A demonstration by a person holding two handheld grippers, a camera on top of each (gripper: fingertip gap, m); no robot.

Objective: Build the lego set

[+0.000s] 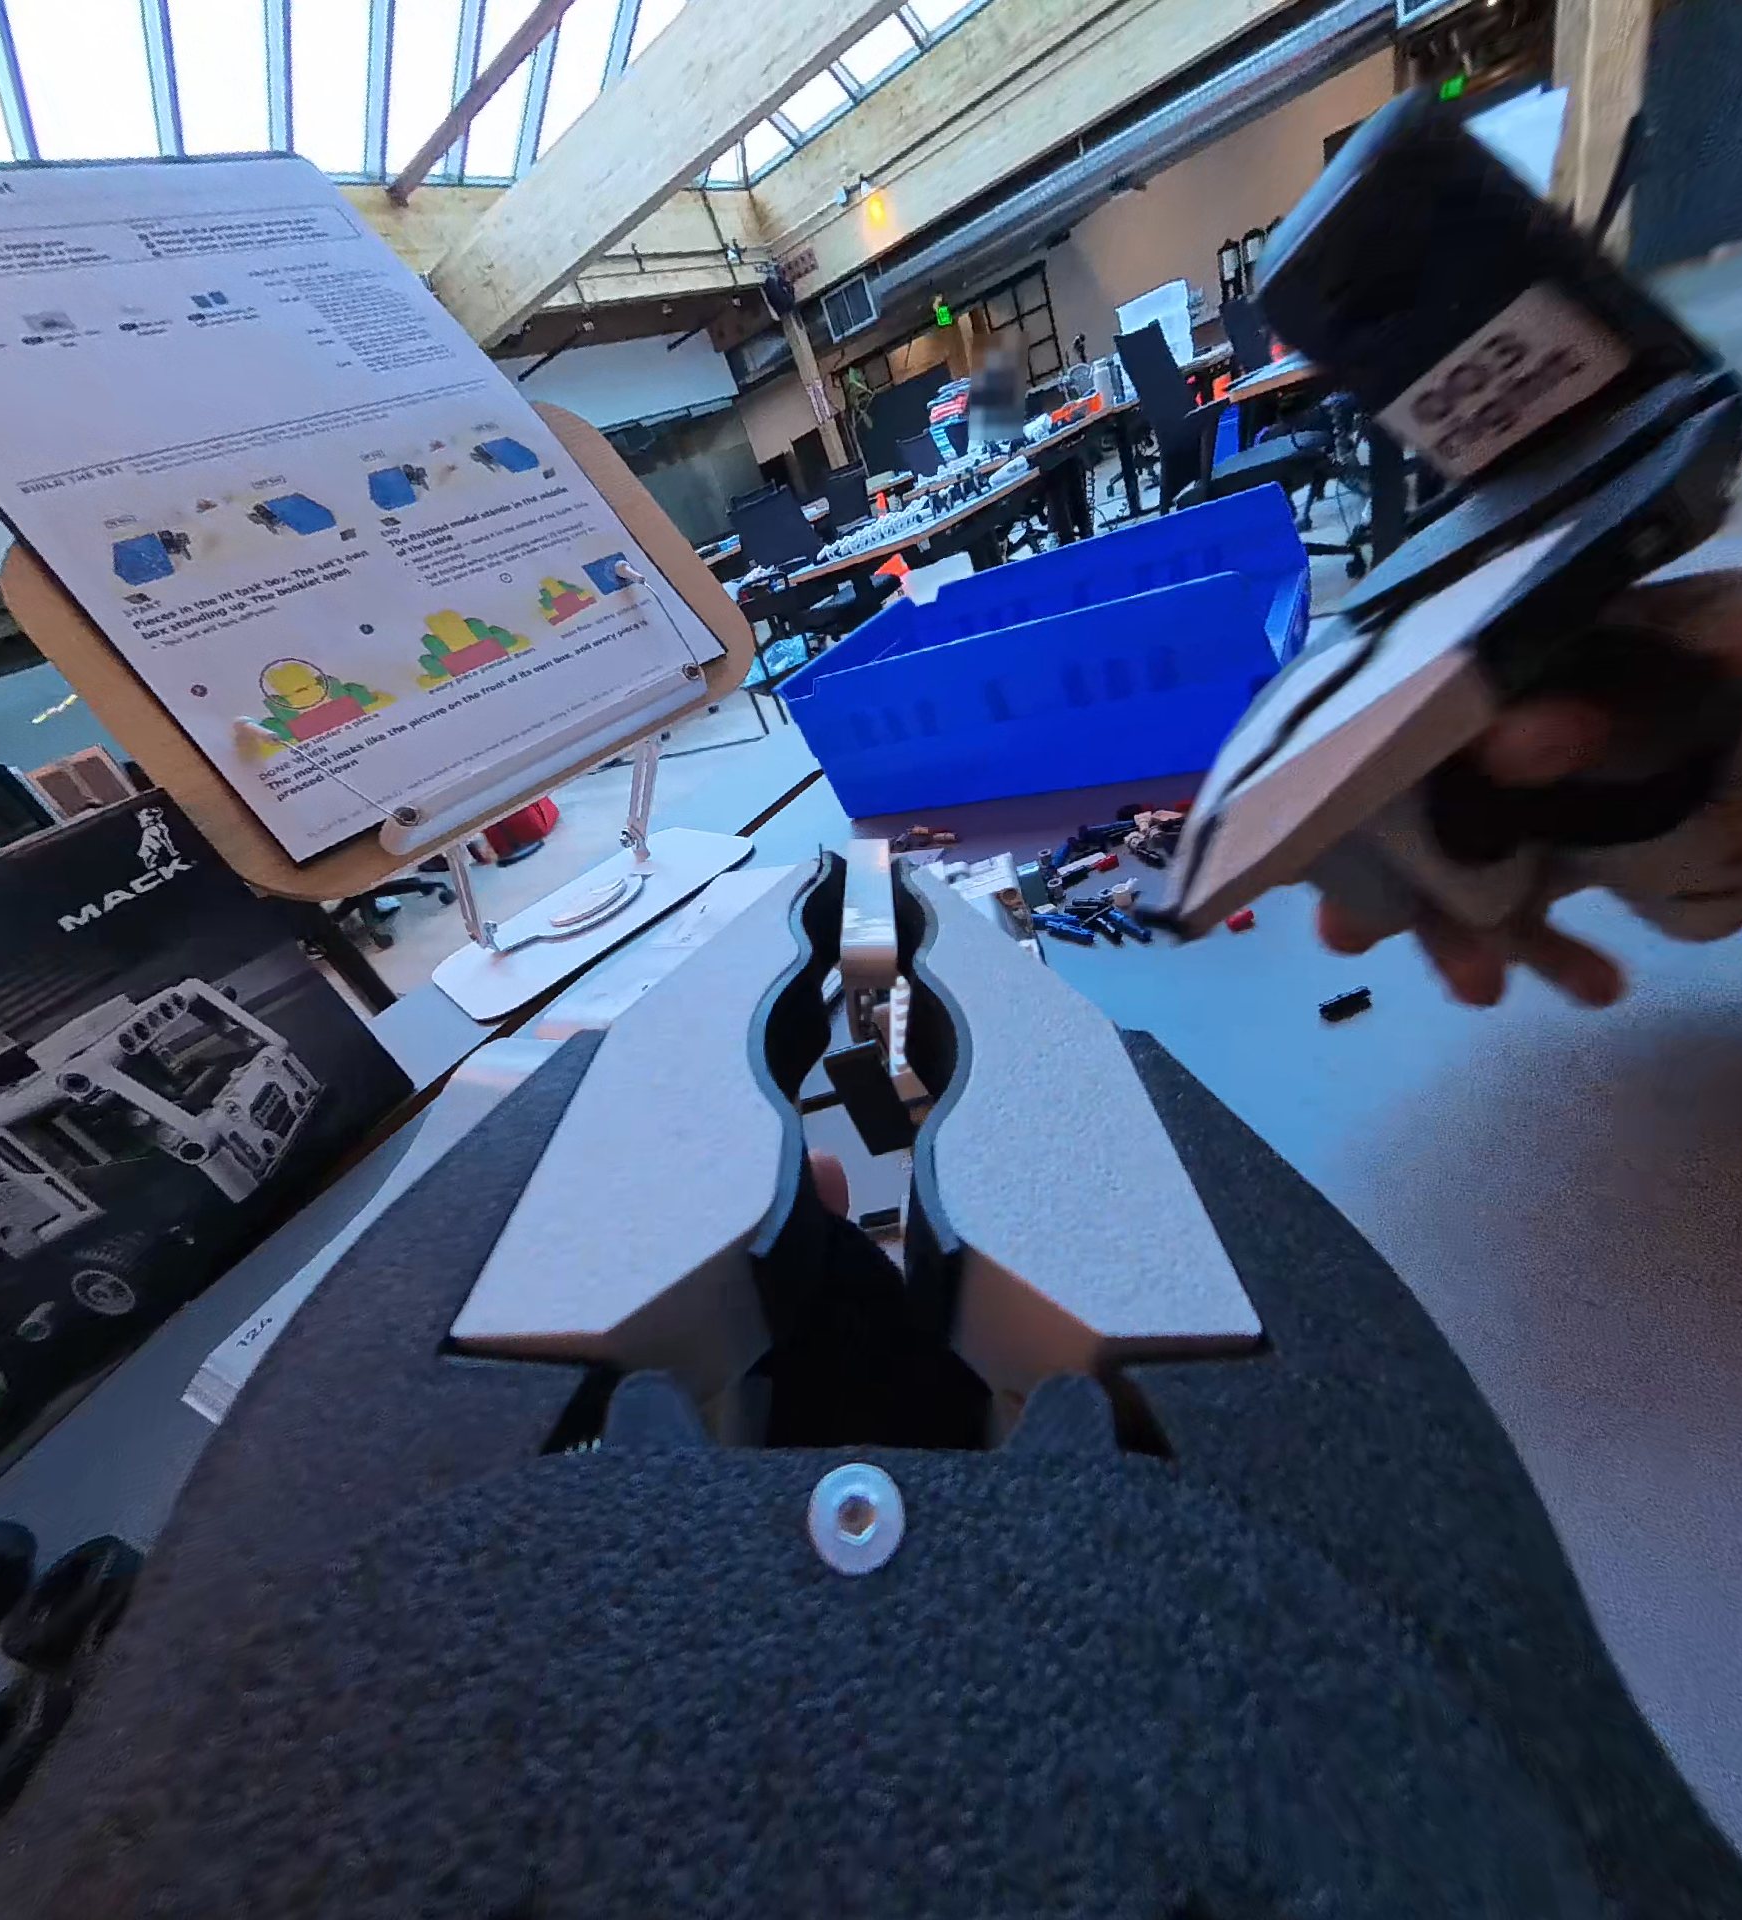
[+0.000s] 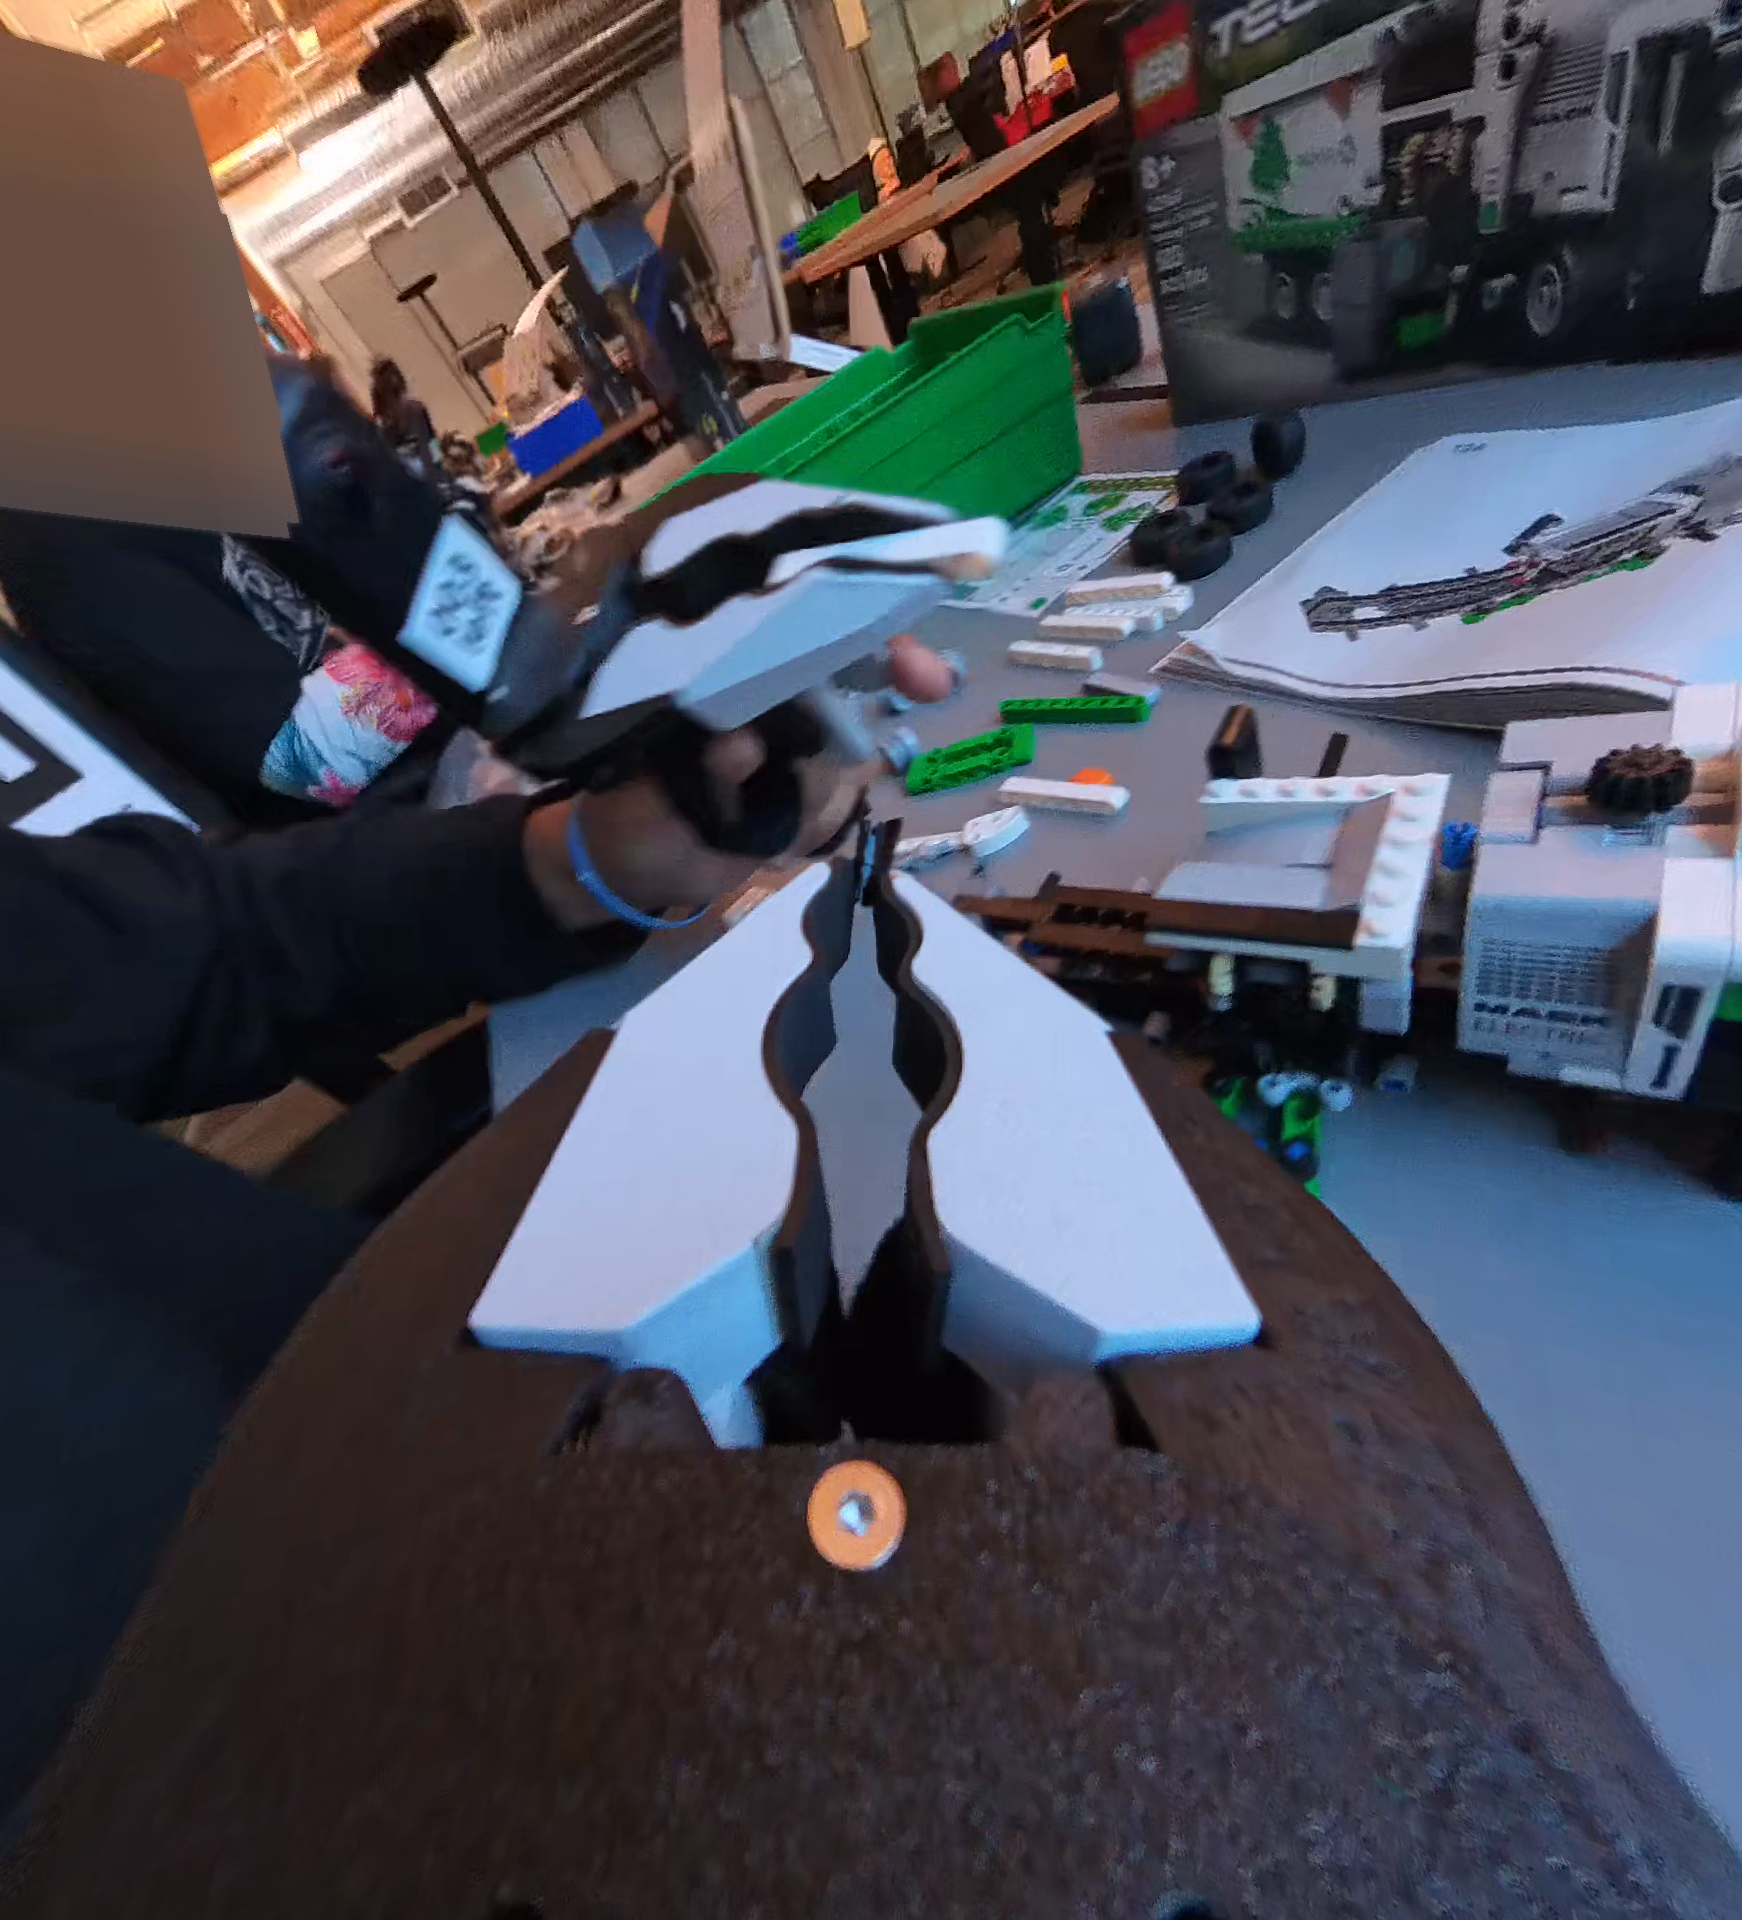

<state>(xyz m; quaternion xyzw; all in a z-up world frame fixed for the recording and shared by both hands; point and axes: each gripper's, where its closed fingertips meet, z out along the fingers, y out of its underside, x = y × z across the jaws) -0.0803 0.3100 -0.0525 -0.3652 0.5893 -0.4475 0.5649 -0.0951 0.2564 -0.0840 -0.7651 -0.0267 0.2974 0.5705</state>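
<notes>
Step in hand: a judgement only, but this looks like a sub-assembly stage, both tools lifted off the grey counter point(image 2: 1573, 1299), each with a part.
Left tool point(image 1: 862, 883): clenched on a small white-and-grey lego piece with a black part hanging off it point(image 1: 872, 997), held up in front of the camera; in the right wrist view this tool point(image 2: 960, 551) sits just beyond the right tool's tip.
Right tool point(image 2: 869, 873): jaws nearly together, pinching a thin dark sliver of a part point(image 2: 867, 842) at the very tip; what the part is I cannot tell.
Task's thing: the partly built white lego truck with a black gear on top point(image 2: 1594, 914) stands on the counter to the right, apart from both tools.
Next move: probably bringing the dark part to the held piece, which calls for fine alignment since both are small and held in the air.
Loose parts: white beams and green plates point(image 2: 1075, 709) lie beyond the tools; black rubber tyres point(image 2: 1220, 509) sit near the open instruction booklet point(image 2: 1573, 582).
Surroundings: a green plastic bin point(image 2: 929, 416), a blue plastic bin point(image 1: 1054, 665), the dark set box point(image 1: 98, 1091) and a task sheet on a wooden stand point(image 1: 306, 499).
In the way: blue and black pins point(image 1: 1095, 914) scattered on the counter; the truck's cab crowds the right side.
</notes>
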